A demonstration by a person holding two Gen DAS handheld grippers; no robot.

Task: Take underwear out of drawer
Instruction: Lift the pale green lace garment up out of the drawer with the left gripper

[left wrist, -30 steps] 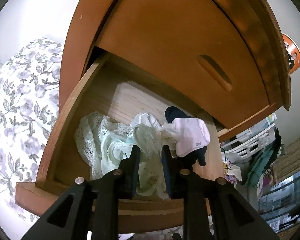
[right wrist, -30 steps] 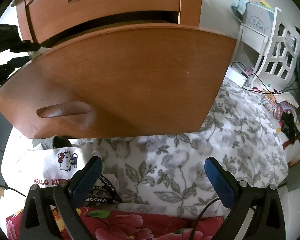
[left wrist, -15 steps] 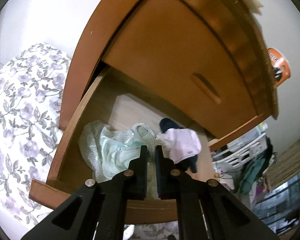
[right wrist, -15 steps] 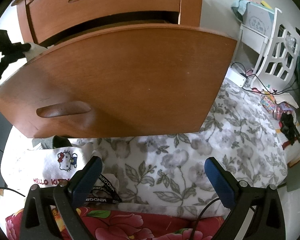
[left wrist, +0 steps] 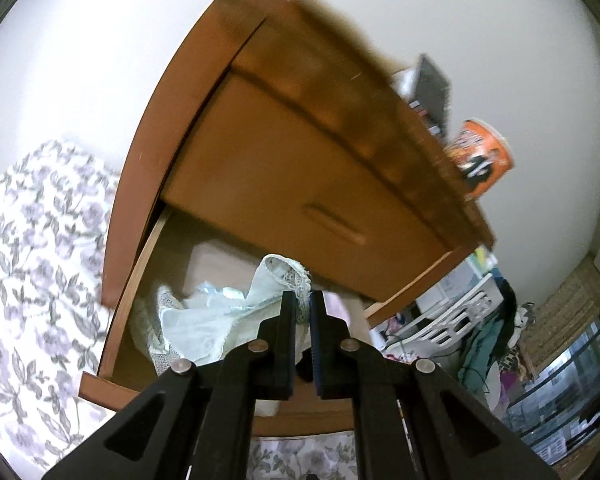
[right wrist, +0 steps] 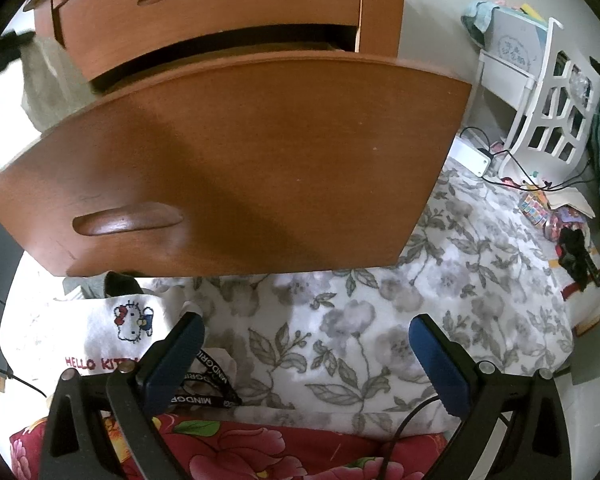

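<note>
Pale mint-green lace-trimmed underwear [left wrist: 224, 320]: crumpled, one lacy edge lifted up in peak, rest trailing down into drawer. Open brown wooden drawer [left wrist: 124, 308]: pulled out from cabinet, light wood floor visible inside; curved front panel with recessed oval handle, seen from right wrist view [right wrist: 236, 168].

A bedroom in a home. A wooden chest of drawers [right wrist: 236, 152] stands against a white wall beside bedding with a grey floral print [right wrist: 420, 300]. A white slatted shelf [right wrist: 556, 112] holds clutter, and a Hello Kitty cloth [right wrist: 112, 336] lies nearby.
</note>
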